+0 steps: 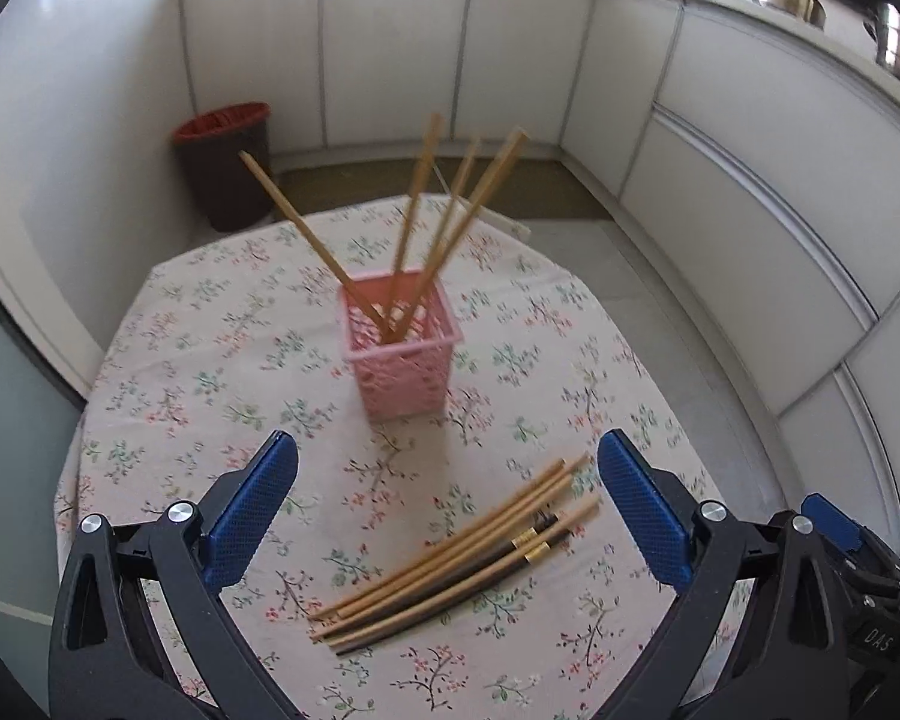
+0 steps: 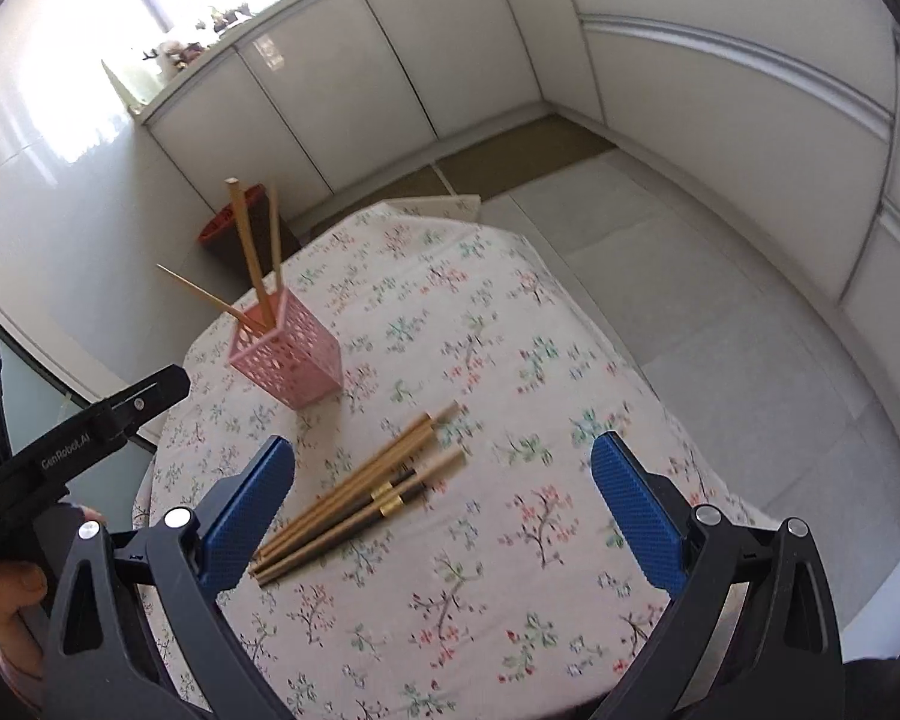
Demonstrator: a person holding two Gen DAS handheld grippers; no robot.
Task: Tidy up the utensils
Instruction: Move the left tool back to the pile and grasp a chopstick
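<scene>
Chopsticks (image 1: 462, 558) are seen lying in a loose bunch near the front edge of the surface (image 1: 210, 360), apart from the pink basket (image 1: 405, 360), where four more are stood. They are judged to be light, thin, stiff and smooth, so they could roll or slip. One is best taken near its middle. The left tool (image 1: 447, 510) and the right tool (image 2: 444, 510) are both spread wide and hold nothing.
</scene>
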